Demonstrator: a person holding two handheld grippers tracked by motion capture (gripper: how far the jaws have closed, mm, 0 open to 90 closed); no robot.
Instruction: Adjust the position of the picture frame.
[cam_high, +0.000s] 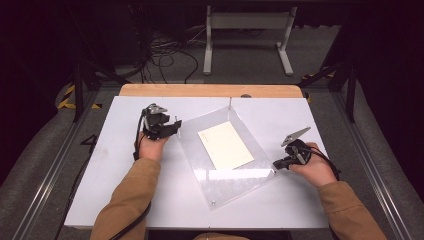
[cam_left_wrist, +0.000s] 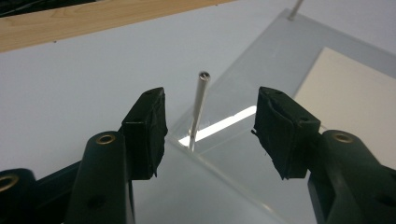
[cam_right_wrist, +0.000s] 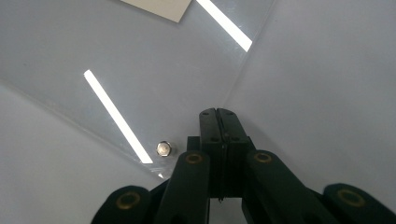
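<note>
Left tool (cam_left_wrist: 210, 135) spread, metal post (cam_left_wrist: 200, 107) between pads, untouched; centre, then pinch. Right tool (cam_right_wrist: 223, 114) pressed together at acrylic sheet (cam_right_wrist: 140, 60) edge.

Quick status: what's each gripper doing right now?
Left gripper: open, metal post between the jaws, not gripped.
Right gripper: shut, holding nothing, at the clear sheet.
</note>
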